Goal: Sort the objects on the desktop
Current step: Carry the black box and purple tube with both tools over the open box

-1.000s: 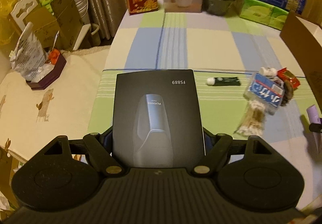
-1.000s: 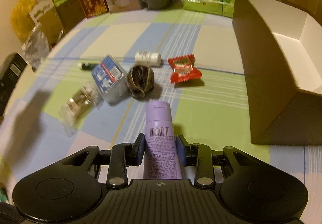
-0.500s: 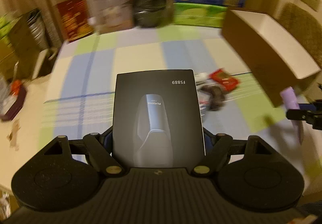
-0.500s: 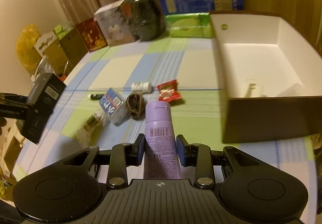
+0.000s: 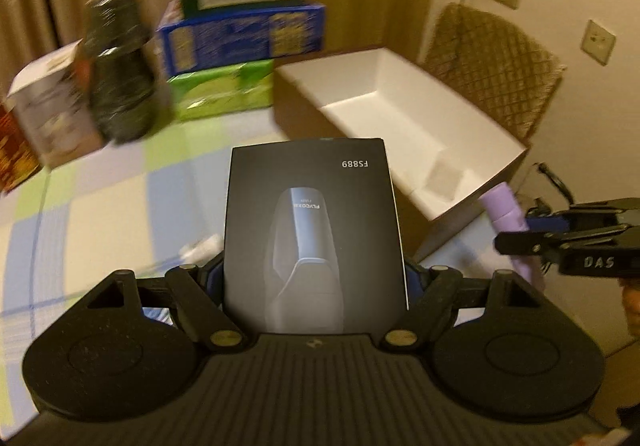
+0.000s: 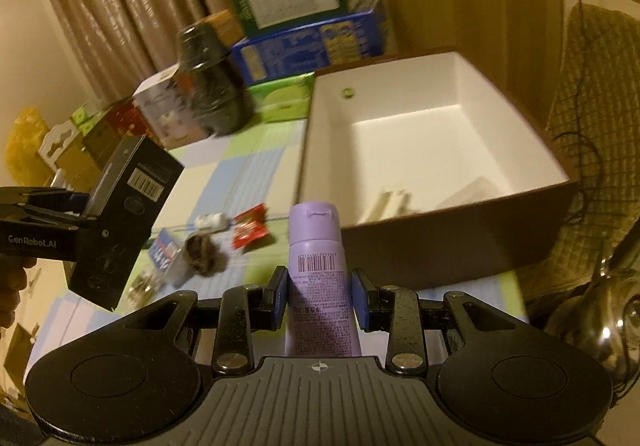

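The white-lined brown cardboard box (image 6: 436,149) is open on top, its floor mostly bare beyond a pale item (image 6: 390,201) by the near wall; stacked cartons (image 6: 308,41) and a dark wrapped jar (image 6: 212,81) crowd the tablecloth's far edge

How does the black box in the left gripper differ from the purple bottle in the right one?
The black box is flat, wide and rectangular; the purple bottle is a narrow cylinder. The box shows a product picture and "FS889"; the bottle shows a barcode and fine print. Both are held off the table, each clamped between jaws, near the open bin.
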The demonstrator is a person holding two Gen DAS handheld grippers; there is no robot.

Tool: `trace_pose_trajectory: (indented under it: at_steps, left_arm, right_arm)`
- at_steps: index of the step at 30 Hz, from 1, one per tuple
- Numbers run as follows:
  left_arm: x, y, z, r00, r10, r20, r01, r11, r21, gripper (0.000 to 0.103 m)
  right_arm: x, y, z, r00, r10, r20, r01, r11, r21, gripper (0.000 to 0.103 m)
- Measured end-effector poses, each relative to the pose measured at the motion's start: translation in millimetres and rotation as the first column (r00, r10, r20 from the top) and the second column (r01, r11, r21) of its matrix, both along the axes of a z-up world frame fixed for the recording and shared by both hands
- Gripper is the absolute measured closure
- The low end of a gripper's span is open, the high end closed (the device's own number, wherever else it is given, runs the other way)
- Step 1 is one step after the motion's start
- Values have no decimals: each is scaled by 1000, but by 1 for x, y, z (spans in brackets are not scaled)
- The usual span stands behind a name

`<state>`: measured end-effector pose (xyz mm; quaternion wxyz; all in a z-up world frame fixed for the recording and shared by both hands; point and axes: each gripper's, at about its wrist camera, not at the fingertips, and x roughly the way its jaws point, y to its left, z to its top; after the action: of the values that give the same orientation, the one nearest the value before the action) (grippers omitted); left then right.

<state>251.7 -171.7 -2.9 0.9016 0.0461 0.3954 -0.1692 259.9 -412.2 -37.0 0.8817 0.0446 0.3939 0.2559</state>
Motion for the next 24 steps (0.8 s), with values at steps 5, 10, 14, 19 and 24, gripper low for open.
trace_pose_trajectory:
  at_steps: [5, 10, 14, 19, 24]
  left_arm:
    - [20, -42, 10, 999, -48, 25, 48, 999, -5, 26]
    - [45, -79, 14, 997, -68, 29, 68, 998, 2, 26]
    - [62, -100, 15, 997, -74, 36, 74, 997, 15, 26]
    - [89, -122, 12, 997, -73, 36, 72, 997, 31, 26]
    - [121, -140, 1, 998, -58, 18, 57, 997, 45, 26]
  right_arm:
    - [20, -27, 10, 1000, -17, 21, 16, 1000, 14, 72]
    - [45, -44, 20, 999, -9, 48, 9, 1000, 4, 72]
    - [65, -55, 27, 997, -6, 73, 6, 1000, -4, 72]
    - [97, -62, 29, 996, -1, 87, 2, 1000, -11, 72]
    - [135, -63, 24, 997, -5, 76, 6, 1000, -10, 72]
